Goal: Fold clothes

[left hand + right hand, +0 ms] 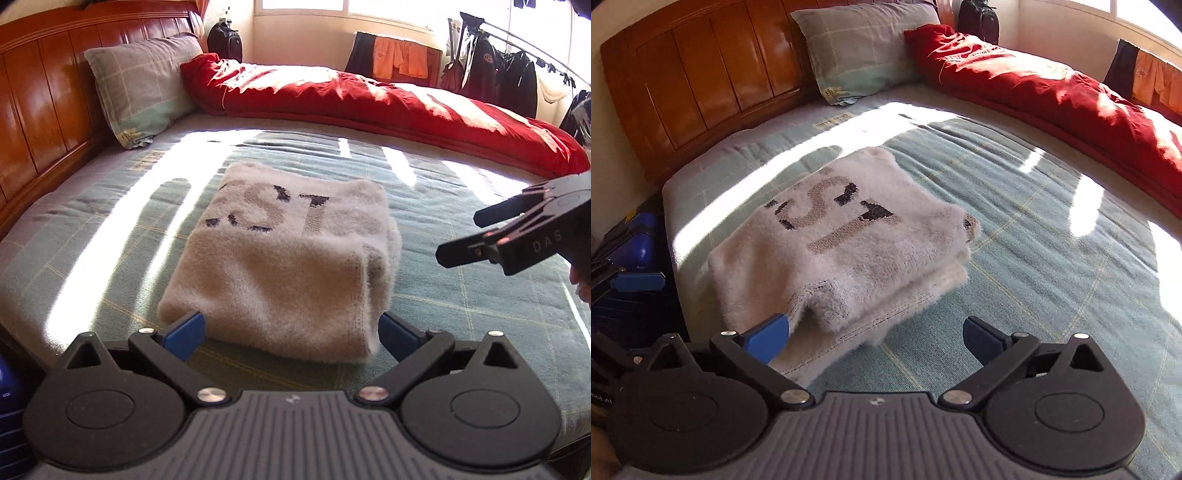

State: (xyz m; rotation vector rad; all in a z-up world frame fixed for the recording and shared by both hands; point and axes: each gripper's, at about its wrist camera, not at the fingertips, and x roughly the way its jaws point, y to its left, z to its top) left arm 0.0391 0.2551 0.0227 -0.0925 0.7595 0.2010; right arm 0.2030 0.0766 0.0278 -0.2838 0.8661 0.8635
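Note:
A folded, fuzzy cream sweater (288, 258) with dark and tan letters lies flat on the green checked bed sheet (461, 295). In the left wrist view my left gripper (291, 336) stands wide open, its blue pads (184, 332) on either side of the sweater's near edge without pressing on it. My right gripper (460, 238) hovers to the right of the sweater, its black fingers apart and empty. In the right wrist view the sweater (842, 251) shows stacked layers. The right gripper (875, 338) is open there, its left pad (768, 336) at the sweater's near corner.
A red duvet (369, 99) runs along the far side of the bed. A checked pillow (144, 85) leans on the wooden headboard (37, 103). Clothes hang on a rack (498, 74) at the back right. A blue object (642, 247) sits beside the bed.

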